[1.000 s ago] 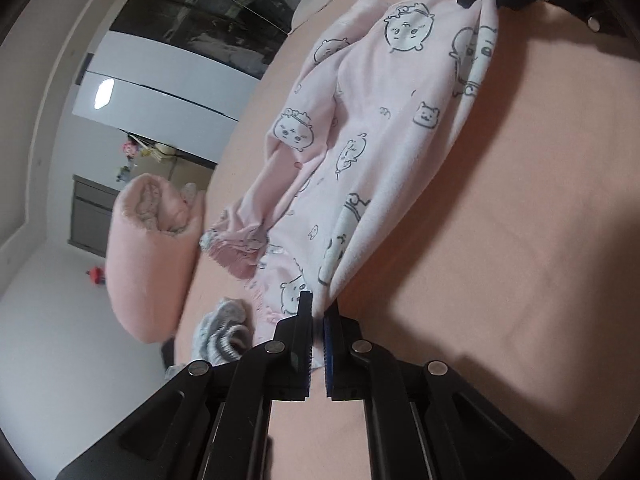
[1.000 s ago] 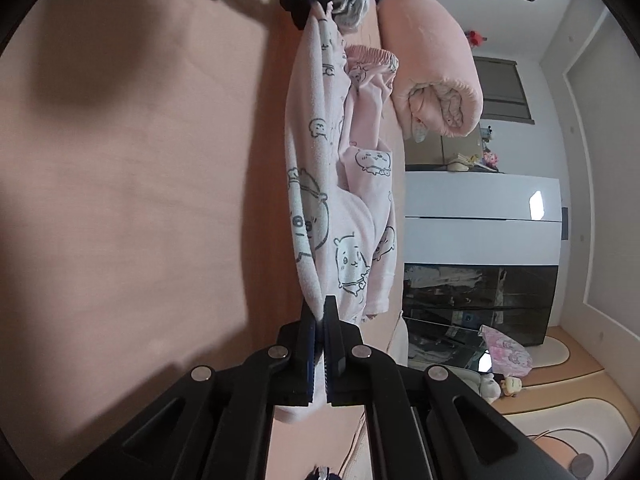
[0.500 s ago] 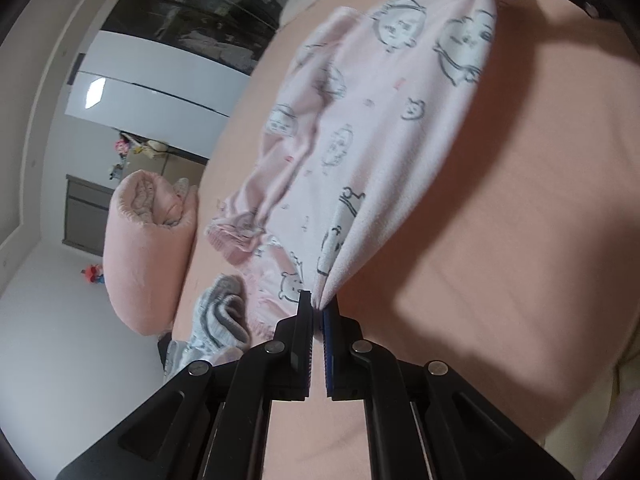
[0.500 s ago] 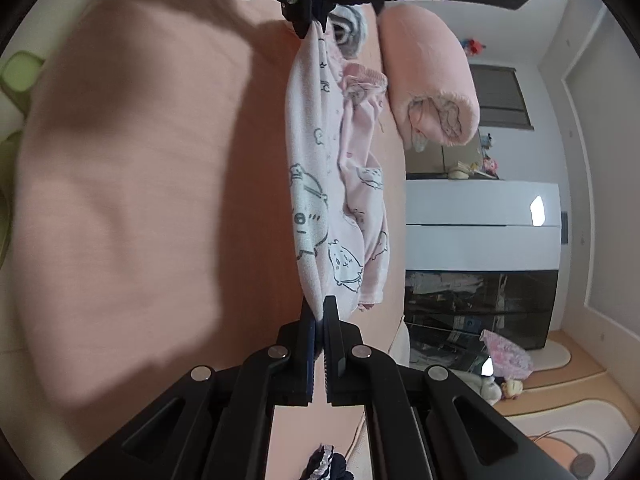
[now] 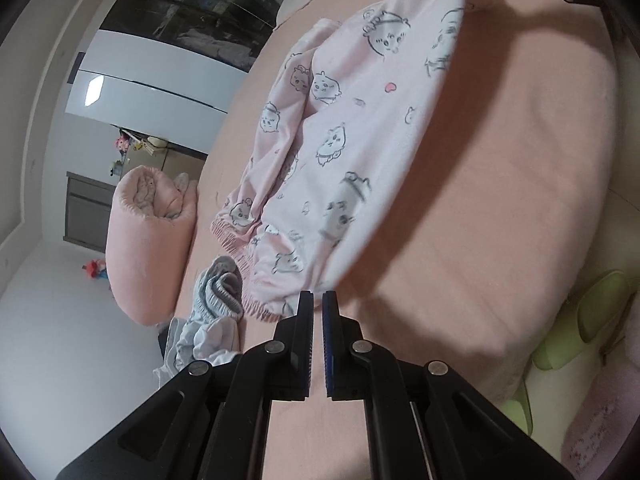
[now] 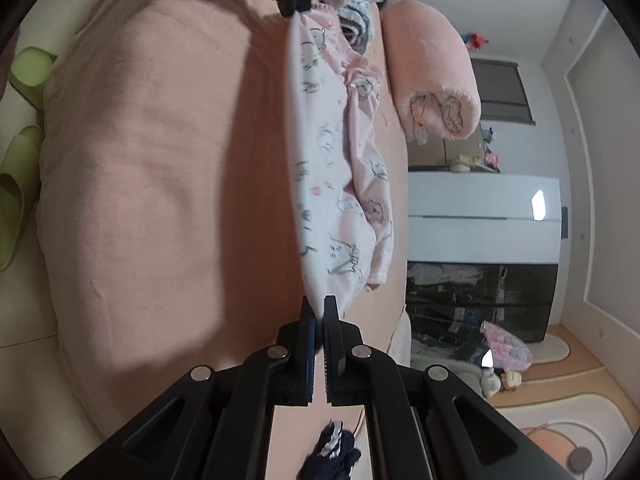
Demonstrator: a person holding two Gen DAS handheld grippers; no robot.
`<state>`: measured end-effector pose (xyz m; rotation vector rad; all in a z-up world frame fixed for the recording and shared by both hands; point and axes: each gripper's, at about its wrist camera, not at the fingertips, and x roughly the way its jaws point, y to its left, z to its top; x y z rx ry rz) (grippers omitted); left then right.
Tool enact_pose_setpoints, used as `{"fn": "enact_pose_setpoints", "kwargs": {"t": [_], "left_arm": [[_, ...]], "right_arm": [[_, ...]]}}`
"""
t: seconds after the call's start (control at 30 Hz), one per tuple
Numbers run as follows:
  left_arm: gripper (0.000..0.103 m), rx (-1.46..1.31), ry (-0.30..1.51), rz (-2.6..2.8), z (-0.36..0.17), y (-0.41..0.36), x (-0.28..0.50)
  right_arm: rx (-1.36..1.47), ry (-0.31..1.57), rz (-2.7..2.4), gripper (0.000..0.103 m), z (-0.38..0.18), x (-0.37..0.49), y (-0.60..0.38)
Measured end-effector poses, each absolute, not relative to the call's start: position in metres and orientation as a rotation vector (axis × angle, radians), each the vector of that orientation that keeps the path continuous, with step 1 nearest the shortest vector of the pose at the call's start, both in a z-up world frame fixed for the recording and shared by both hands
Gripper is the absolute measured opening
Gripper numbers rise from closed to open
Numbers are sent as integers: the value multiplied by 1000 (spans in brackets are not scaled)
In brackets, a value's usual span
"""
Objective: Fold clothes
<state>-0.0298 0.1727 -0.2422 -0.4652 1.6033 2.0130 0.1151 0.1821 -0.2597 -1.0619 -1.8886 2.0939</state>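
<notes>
**Now the pink pajama pants are up in the air**

Now both claws hold one long edge of the pink pajama pants [image 5: 348, 120], one claw at each end. The left claw [image 5: 317, 300] is almost shut, with only a thin gap, and the corner of the cloth is pinched at its tips. The right claw [image 6: 319, 308] is just as tight, and the other corner sits between its two fingers.

A second ago the pants lay lower, close to the bed. Since then the held edge has gone up and pulled tight like a rope between the two claws. The dark shadow under it on the bed [image 5: 500, 200] is bigger now. The far part of the pants, with the frilly cuffs, looks like it rests on the bed. I think this means the pants are being lifted so they can be laid flat or folded in half. Which one it is, I cannot tell.

A little farther, just past the cuffs, is a gray and white bundle of clothes [image 5: 212, 304]. Next comes a rolled pink blanket [image 5: 148, 240]. Far away is a white and black cabinet [image 6: 480, 240]. Green slippers [image 6: 20, 160] sit on the floor beside the bed.
</notes>
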Motion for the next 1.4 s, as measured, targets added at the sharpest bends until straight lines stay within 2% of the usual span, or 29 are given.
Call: {"fn": "enact_pose_setpoints", "kwargs": {"t": [0.3, 0.5, 0.53, 0.57, 0.63, 0.8, 0.87, 0.9, 0.93, 0.97, 1.1, 1.4], "left_arm": [[3, -468, 1619, 2052, -244, 164, -24], [5, -316, 1758, 2014, -252, 165, -24], [5, -338, 1764, 1993, -254, 166, -26], [5, -360, 1767, 1979, -256, 166, -29], [5, -393, 1789, 1947, -261, 168, -33], [8, -233, 1948, 1916, -271, 169, -35], [17, -169, 1962, 1920, -269, 168, -35], [45, -154, 1953, 1921, -266, 167, -36], [97, -148, 1942, 1918, -265, 166, -37], [102, -120, 1937, 1904, -266, 165, -39], [103, -50, 1956, 1822, -276, 162, -51], [103, -204, 1836, 1763, -267, 172, -105]], "right_arm": [[-1025, -1939, 2029, 2, -262, 129, 184], [-986, -2005, 1965, 5, -269, 136, 186], [-979, -2016, 1954, 18, -270, 137, 186], [-970, -2033, 1939, 41, -272, 138, 186], [-951, -2064, 1928, 75, -277, 140, 185], [-946, -2092, 1947, 77, -282, 139, 178], [-917, -2113, 1903, 77, -286, 134, 181], [-915, -2112, 1891, 77, -287, 131, 183], [-924, -2100, 1890, 77, -286, 127, 185], [-935, -2085, 1891, 77, -285, 123, 188], [-1019, -2049, 1947, 77, -283, 114, 194], [-1011, -2058, 1875, 77, -284, 77, 209]]}}
